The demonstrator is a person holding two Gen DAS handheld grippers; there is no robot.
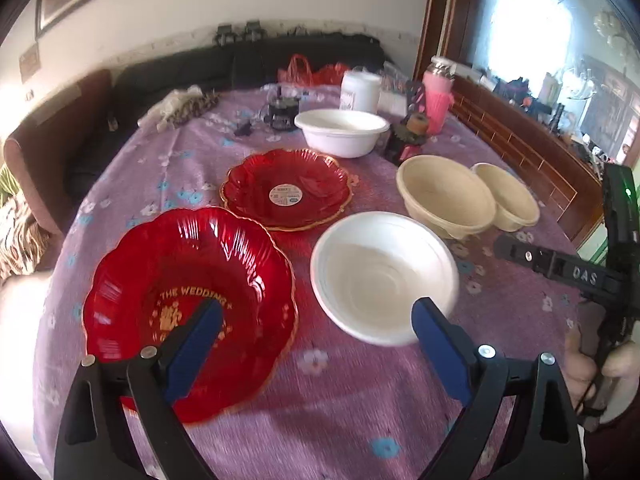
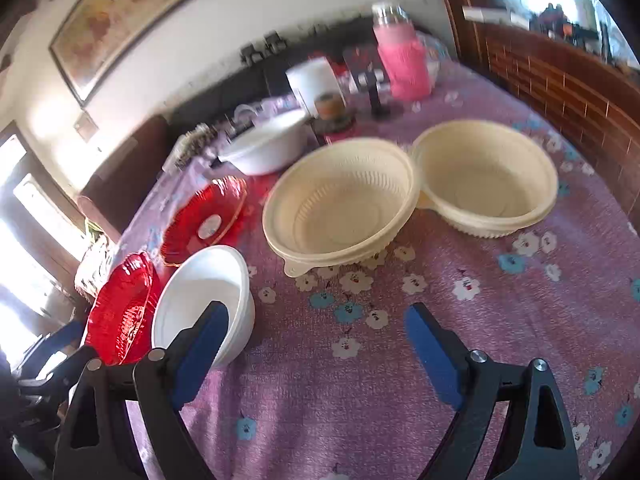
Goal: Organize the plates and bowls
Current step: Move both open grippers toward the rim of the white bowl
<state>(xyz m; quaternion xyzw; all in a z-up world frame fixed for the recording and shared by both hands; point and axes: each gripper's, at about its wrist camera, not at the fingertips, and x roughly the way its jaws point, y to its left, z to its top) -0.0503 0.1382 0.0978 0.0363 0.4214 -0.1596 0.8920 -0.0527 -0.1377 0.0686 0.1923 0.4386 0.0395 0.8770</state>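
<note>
Purple floral cloth covers the bench [image 2: 400, 360], where both the left gripper [image 1: 318, 316] and right gripper [image 2: 316, 322] hang spread and empty, so I judge the near white bowl [image 1: 380, 276] wants a rim pinch.

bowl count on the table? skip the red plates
4. Near white bowl by the left gripper's fingers; far white bowl toward the back clutter; two cream bowls, larger and smaller, touching on the right. None stacked, as far as visible.
</note>
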